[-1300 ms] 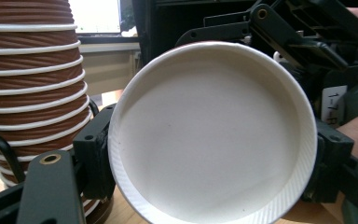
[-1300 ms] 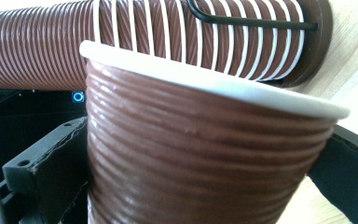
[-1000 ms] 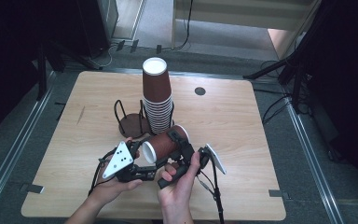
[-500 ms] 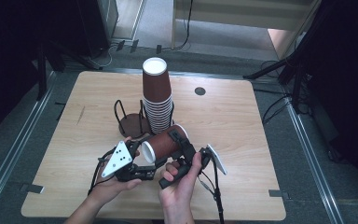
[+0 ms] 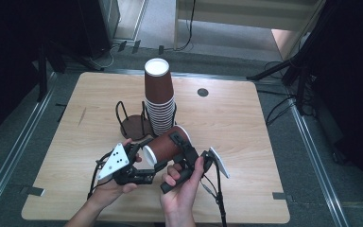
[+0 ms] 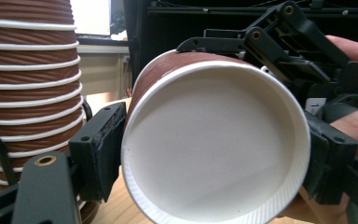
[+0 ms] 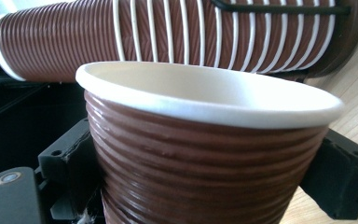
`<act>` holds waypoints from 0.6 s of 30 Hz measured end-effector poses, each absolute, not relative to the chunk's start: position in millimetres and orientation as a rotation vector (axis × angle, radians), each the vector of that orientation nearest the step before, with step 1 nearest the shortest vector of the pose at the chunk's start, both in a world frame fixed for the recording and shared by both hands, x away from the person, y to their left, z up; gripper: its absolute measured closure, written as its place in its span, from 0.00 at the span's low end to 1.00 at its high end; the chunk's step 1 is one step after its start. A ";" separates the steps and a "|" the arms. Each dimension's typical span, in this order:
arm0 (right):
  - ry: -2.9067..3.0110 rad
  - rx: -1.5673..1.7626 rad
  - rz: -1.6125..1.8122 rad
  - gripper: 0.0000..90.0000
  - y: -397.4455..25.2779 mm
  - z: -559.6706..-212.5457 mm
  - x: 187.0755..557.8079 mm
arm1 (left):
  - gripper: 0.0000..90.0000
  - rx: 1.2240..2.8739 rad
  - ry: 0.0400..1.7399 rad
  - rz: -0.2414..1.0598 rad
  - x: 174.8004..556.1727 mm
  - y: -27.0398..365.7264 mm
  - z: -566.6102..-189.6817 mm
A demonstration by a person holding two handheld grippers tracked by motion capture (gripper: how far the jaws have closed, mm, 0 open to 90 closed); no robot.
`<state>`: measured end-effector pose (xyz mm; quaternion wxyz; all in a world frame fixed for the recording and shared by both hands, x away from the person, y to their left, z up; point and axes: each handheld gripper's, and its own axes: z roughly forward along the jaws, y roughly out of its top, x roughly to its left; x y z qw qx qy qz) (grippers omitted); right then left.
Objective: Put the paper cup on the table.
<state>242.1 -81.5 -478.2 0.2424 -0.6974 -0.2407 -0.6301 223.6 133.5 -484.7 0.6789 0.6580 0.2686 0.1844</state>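
Cup (image 5: 166, 144) light, thin-walled, crushable; right gripper (image 5: 182, 146) clamps its ribbed body, left gripper (image 5: 147, 158) pinches base end.

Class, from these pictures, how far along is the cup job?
Done: one cup is off the inverted stack. In hand: it lies sideways, clamped by the right gripper, the left gripper at its base end. Left: setting it down, perhaps in the empty wire holder.

Left hand (image 5: 109, 189), near centre: holds the black two-jaw left gripper (image 5: 142, 158), jaws closed, pointing right. Right hand (image 5: 182, 187), just beside: holds the black right gripper (image 5: 182, 142), jaws clamped, pointing far-left.
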 end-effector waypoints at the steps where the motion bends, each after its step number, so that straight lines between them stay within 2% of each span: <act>1: -0.660 -1.903 -1.730 0.12 -81.2 -478.1 241.5 | 0.16 1.479 0.604 0.402 223.4 134.3 -484.2; 3: -0.652 -1.902 -1.739 0.12 -81.3 -477.5 241.1 | 0.14 1.480 0.598 0.394 220.6 134.6 -482.6; 5: -0.645 -1.890 -1.749 0.12 -81.8 -477.4 240.8 | 0.04 1.487 0.595 0.392 218.8 134.4 -481.5; 6: -0.645 -1.887 -1.756 0.12 -82.1 -477.0 240.3 | 0.02 1.490 0.603 0.392 218.9 135.3 -481.0; 18: -0.635 -1.871 -1.849 0.12 -91.3 -475.7 237.2 | 0.00 1.485 0.663 0.371 219.3 145.9 -478.9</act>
